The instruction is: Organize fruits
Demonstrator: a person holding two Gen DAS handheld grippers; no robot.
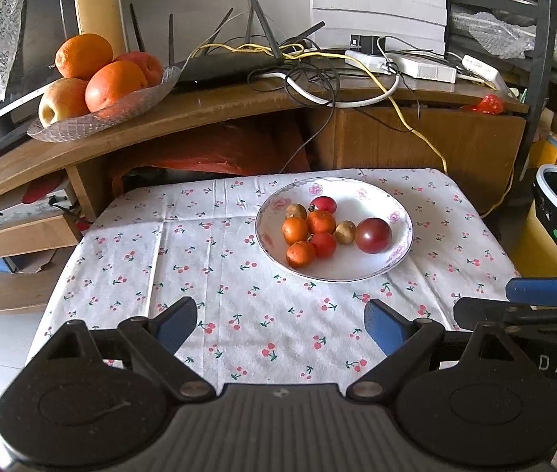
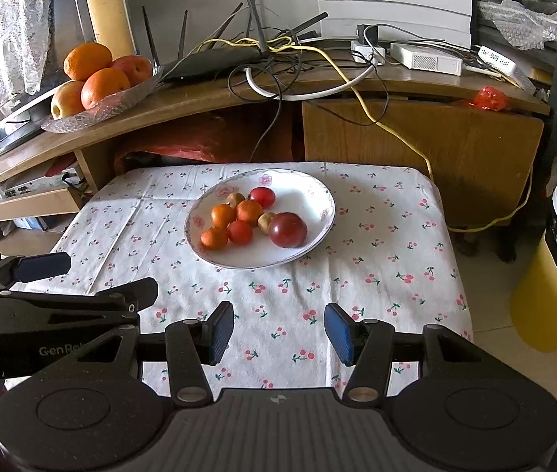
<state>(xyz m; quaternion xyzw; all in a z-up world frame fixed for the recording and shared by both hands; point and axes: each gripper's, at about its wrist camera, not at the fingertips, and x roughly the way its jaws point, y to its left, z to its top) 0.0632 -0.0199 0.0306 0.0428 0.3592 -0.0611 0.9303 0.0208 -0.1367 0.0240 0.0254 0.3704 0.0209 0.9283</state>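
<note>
Centrally on the cherry-print cloth of the small worktop (image 1: pixel 262 314) sits a white ceramic plate with pink flower rim (image 1: pixel 392 196), near the far edge and a little to the right in the left wrist view. Its fruits lie in a loose cluster whose long axis runs across the plate, from three small orange mandarins (image 1: pixel 295 230) on the left to a large dark red-purple tomato (image 1: pixel 373 235) on the right; two small red tomatoes (image 1: pixel 323 244) and two brown kiwi-like fruits (image 1: pixel 345 232) are touching or just beside them. One red tomato shows its dark stem end turned toward the left. Both tools hover over the near part of the cloth, well short of the plate, pointing toward it: the left tool (image 1: pixel 280 328) has its blue pads spread wide and empty, the right tool (image 2: pixel 279 332) is likewise apart and holds nothing. Behind, on a curved wooden shelf (image 1: pixel 215 114), a cut-glass dish of big oranges and apples (image 1: pixel 97 74) stands.
</note>
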